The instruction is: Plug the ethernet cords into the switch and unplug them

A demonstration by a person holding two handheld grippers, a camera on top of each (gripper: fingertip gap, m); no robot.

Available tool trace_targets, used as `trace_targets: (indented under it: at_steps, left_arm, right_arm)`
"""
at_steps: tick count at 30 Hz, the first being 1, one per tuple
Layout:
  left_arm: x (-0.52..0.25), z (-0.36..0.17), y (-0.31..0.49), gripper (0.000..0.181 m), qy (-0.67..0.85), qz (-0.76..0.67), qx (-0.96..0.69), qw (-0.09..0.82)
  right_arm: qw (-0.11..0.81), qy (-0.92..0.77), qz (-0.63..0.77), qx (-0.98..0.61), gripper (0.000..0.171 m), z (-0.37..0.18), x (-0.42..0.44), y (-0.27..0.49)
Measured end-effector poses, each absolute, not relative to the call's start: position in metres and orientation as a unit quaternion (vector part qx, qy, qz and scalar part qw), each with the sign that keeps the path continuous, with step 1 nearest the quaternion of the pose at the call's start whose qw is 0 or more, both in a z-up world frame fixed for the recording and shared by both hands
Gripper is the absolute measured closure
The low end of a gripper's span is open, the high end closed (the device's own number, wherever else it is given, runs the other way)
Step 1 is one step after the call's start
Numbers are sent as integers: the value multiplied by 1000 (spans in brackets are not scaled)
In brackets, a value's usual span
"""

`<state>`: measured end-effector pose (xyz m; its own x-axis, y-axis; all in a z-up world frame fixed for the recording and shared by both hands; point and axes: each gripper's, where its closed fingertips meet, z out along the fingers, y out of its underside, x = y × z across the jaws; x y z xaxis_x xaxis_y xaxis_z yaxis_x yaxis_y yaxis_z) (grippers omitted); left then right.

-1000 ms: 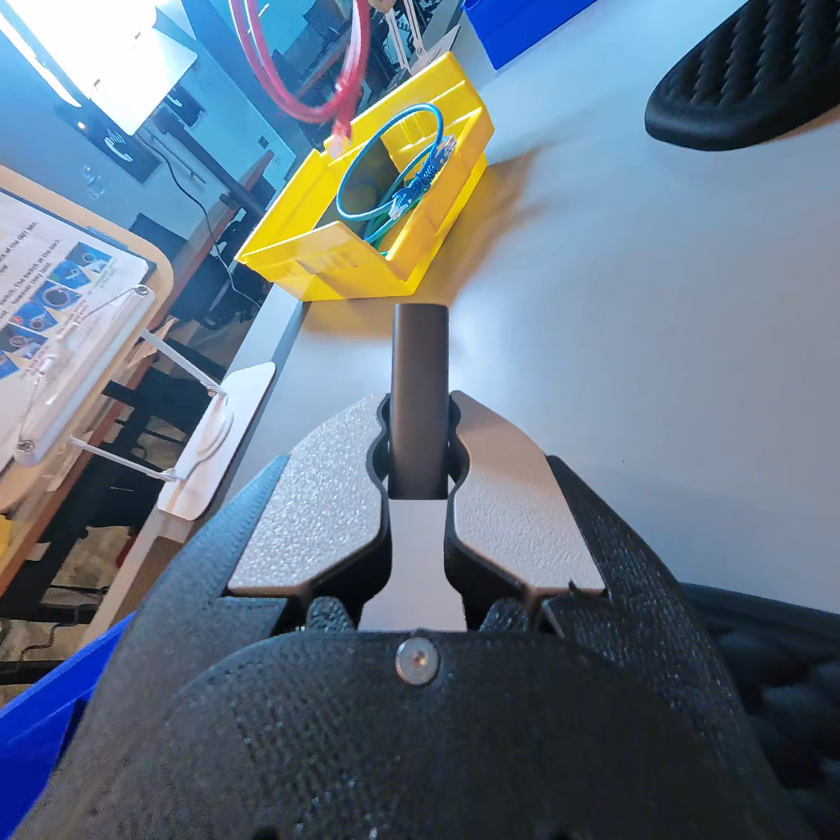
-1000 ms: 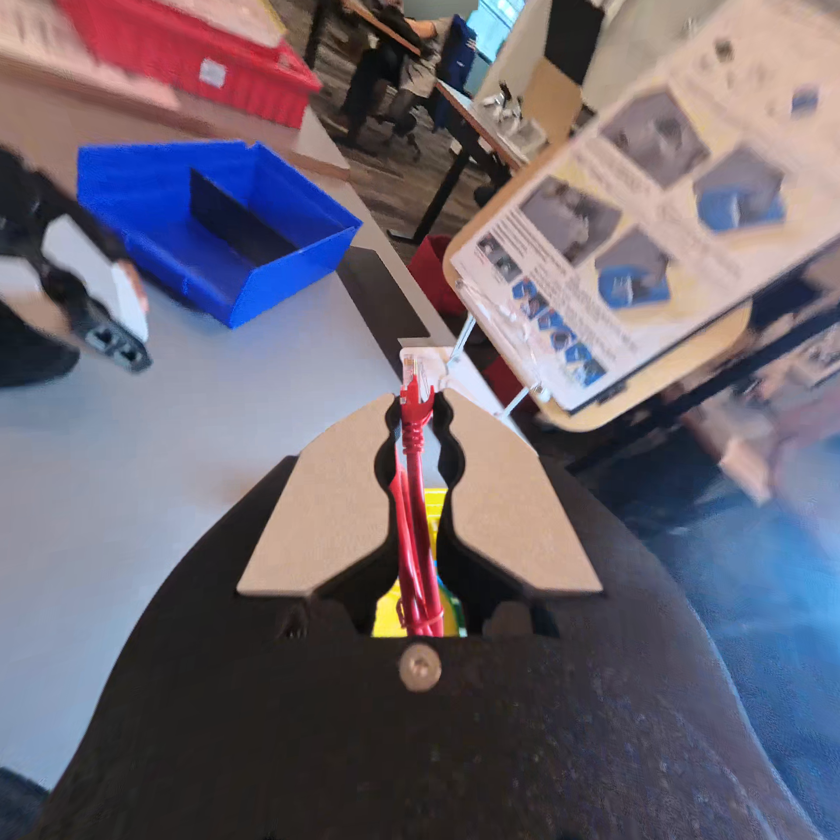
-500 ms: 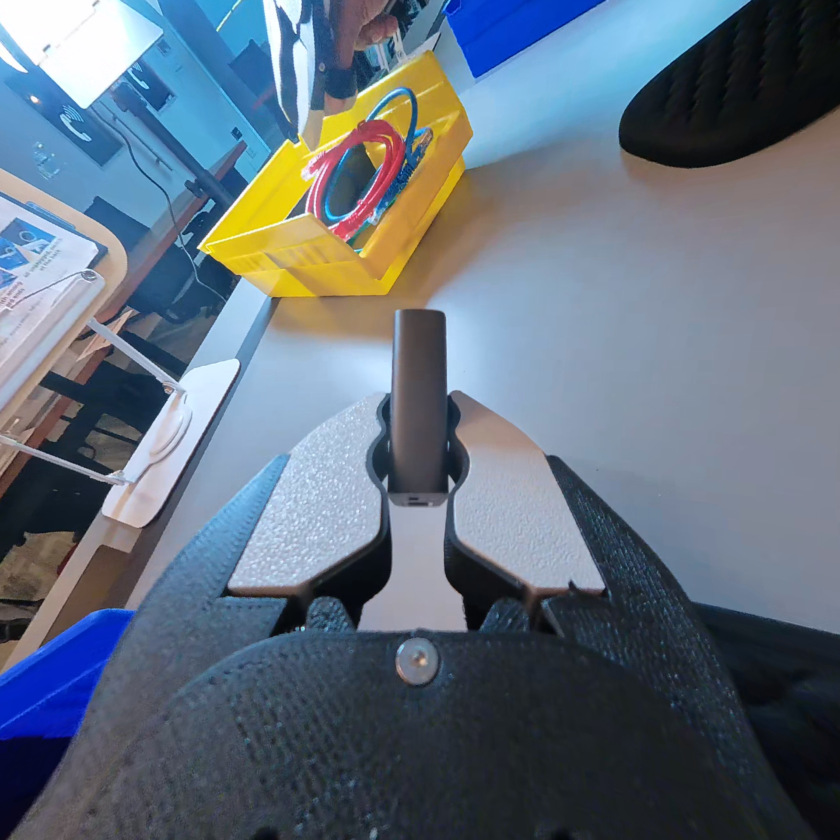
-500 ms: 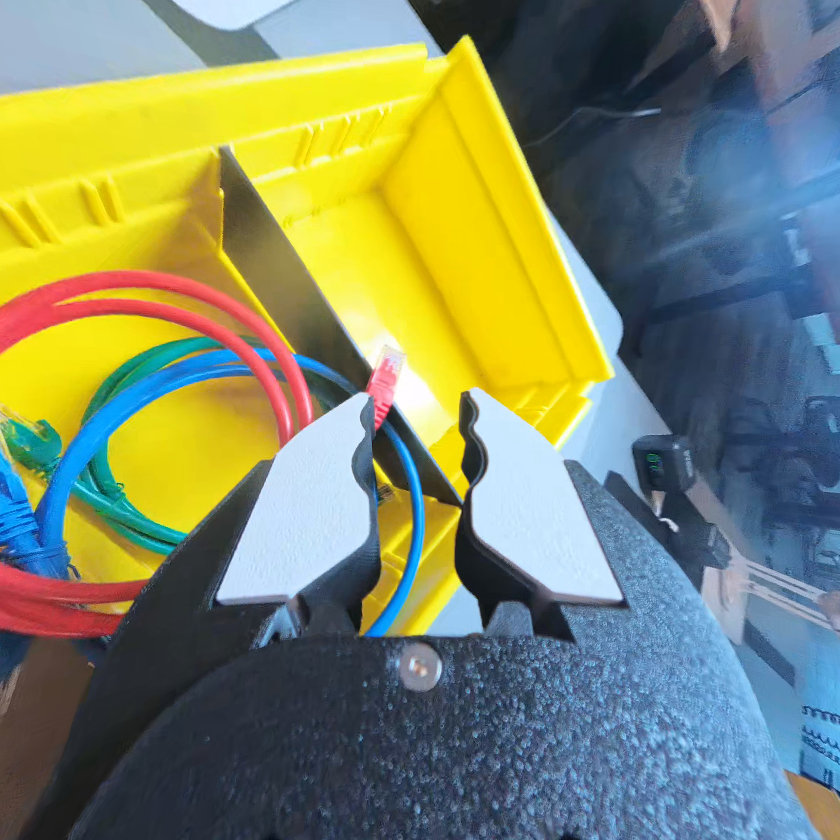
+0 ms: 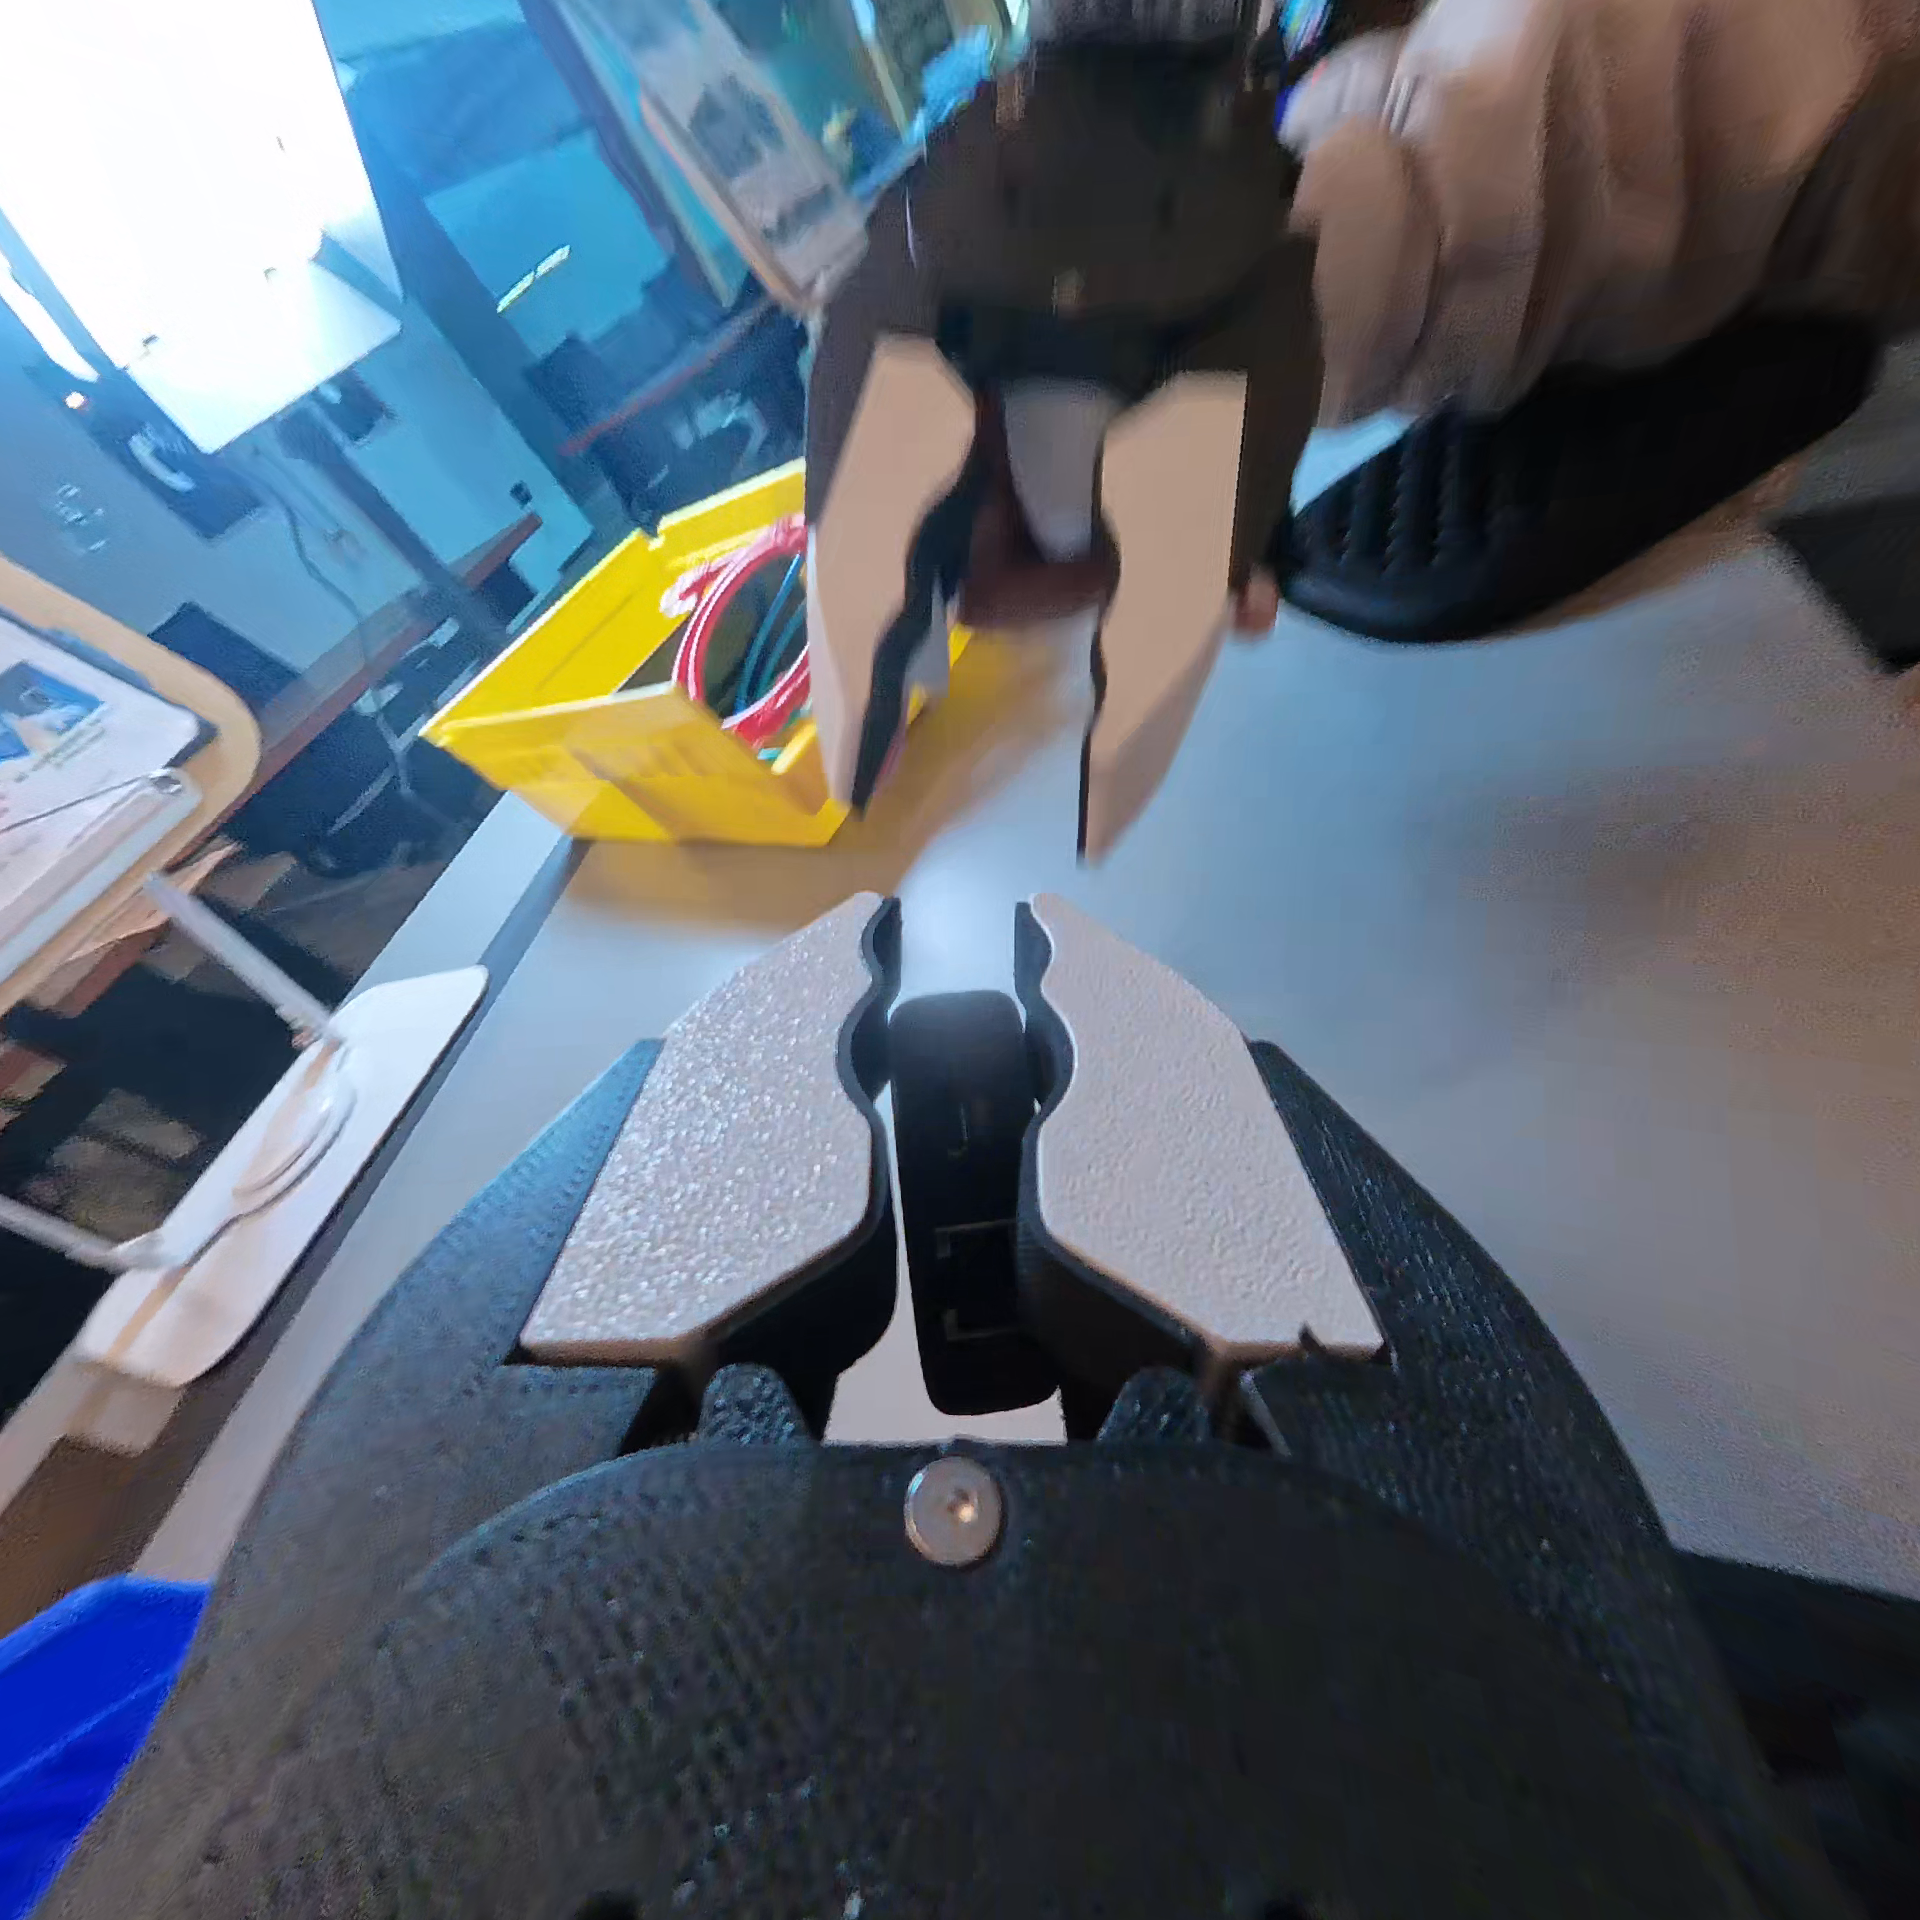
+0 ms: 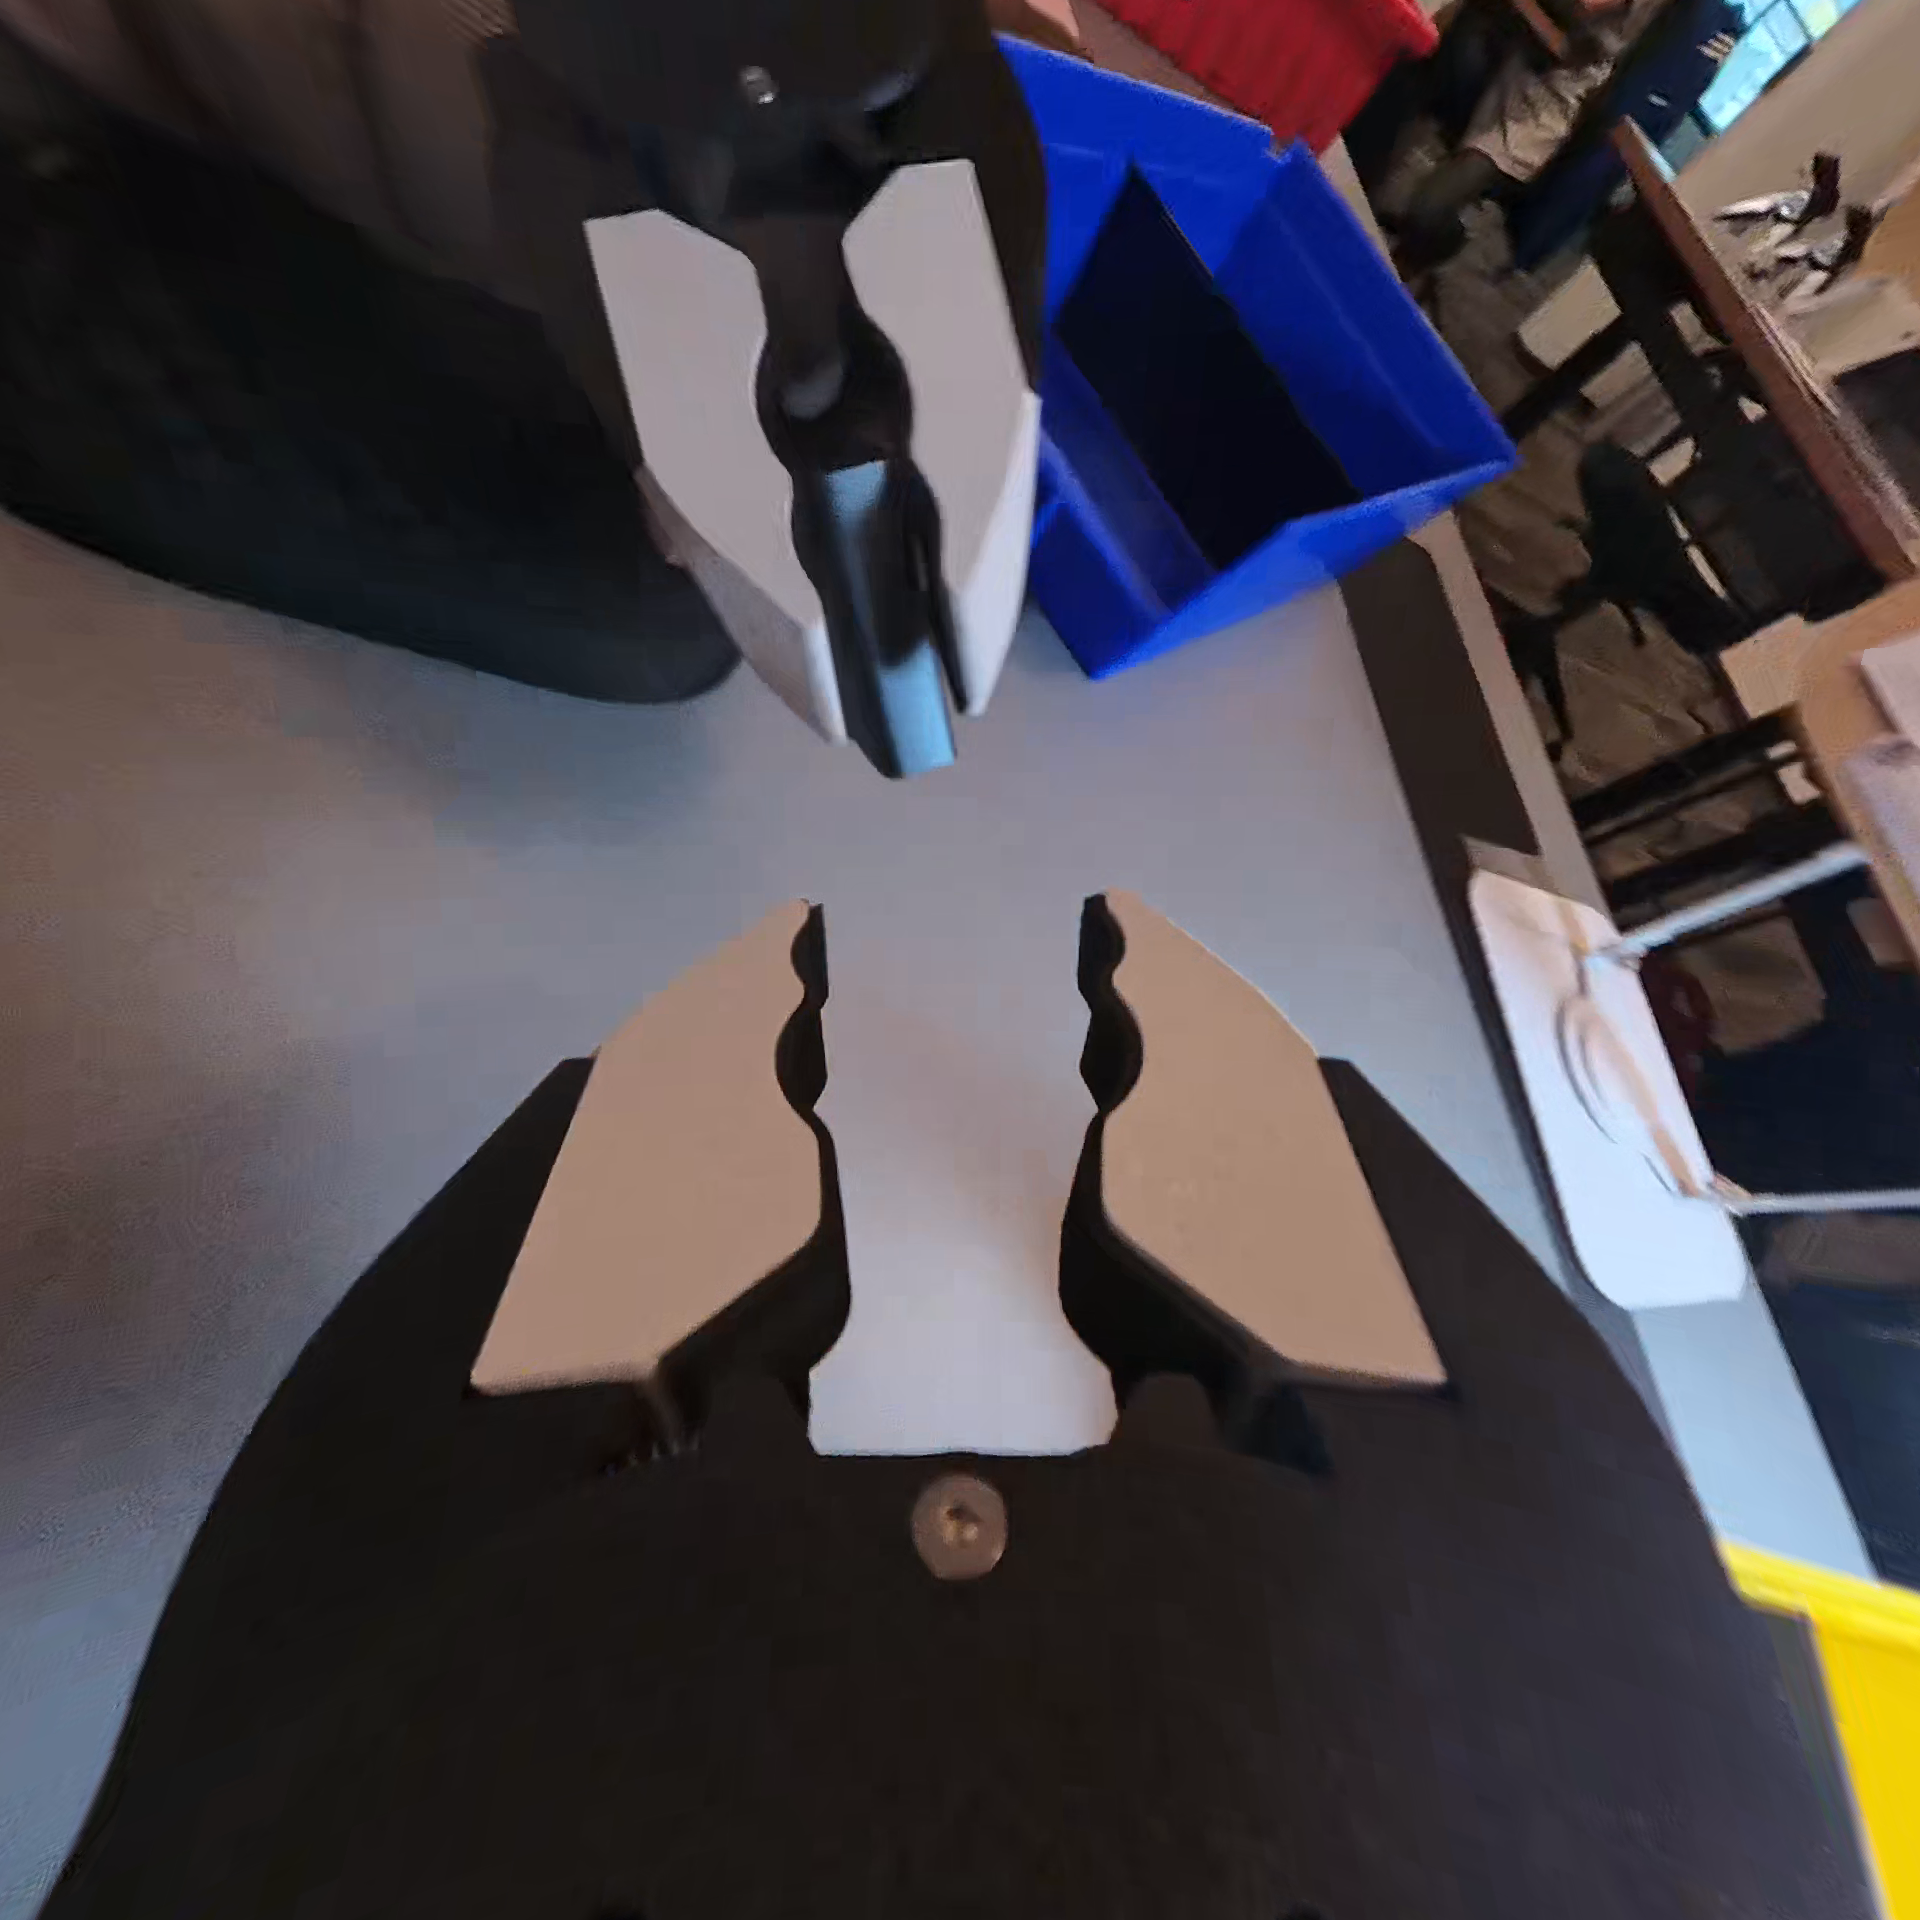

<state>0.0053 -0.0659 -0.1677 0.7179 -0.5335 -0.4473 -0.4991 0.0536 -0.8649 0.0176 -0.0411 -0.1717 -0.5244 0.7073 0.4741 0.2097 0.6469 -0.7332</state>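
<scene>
Left wrist view shows the left gripper [image 5: 956, 914] clamped on a slim black rectangular switch [image 5: 961, 1195], which sits upright between the grey textured fingers [image 5: 727, 1153] with its narrow edge toward the camera. Small outlines mark that edge, though whether they are ports cannot be told. Ahead of it, above the grey tabletop [image 5: 1455, 935], hangs the right gripper [image 5: 971, 821], blurred, its tips pointing down toward the left one with the fingers spread apart and nothing between them. A person's hand [image 5: 1538, 197] wraps its handle at the upper right. Behind it a yellow plastic bin [image 5: 623, 748] stands near the tabletop's left edge, holding coiled ethernet cords, a red one [image 5: 727, 623] uppermost and blue or green strands beneath. A black ribbed pad [image 5: 1558, 520] lies farther back on the right, and a corner of a blue bin [image 5: 73, 1714] shows at the lower left. Off the tabletop's left edge a tan board with a printed sheet [image 5: 94, 727] stands on a white base.

From the right wrist view, the right gripper [image 6: 951, 914] has its fingers well apart over bare tabletop [image 6: 312, 883]. Facing it, the left gripper [image 6: 883, 717] grips the switch [image 6: 904, 665], whose end juts past the fingertips. A blue divided bin [image 6: 1299, 540] stands just beside it, and the yellow bin's corner [image 6: 1849, 1704] shows at the lower right.
</scene>
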Motion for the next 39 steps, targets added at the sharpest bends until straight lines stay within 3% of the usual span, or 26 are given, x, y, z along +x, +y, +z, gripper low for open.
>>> trace_targets:
  at_steps: [5, 7, 12, 16, 20, 24, 29, 39]
  left_arm:
    - [31, -142, -80, 160, 369, -113, -639, 665]
    - [34, -141, -83, 161, 373, -122, -630, 670]
    - [14, -135, -76, 155, 335, -96, -630, 694]
    - [-22, -147, -64, 156, 283, -46, -678, 677]
    - [-58, -192, -51, 152, 236, 17, -774, 587]
    - [-67, -215, -48, 149, 236, 48, -808, 538]
    - [-66, -231, -46, 148, 267, 81, -813, 511]
    - [-62, -251, -44, 146, 271, 60, -828, 488]
  right_arm:
    - [344, -773, 464, -263, 117, -176, -2, -87]
    - [344, -752, 513, -230, 148, -163, 0, -101]
    - [367, -787, 436, -236, 151, -159, 6, -76]
    - [415, -788, 333, -309, 151, -130, 14, 3]
    - [445, -764, 200, -422, 151, -99, 19, 133]
    - [425, -725, 122, -528, 151, -101, 20, 262]
    - [323, -711, 107, -615, 150, -151, 9, 348]
    - [85, -685, 184, -699, 149, -230, -1, 368]
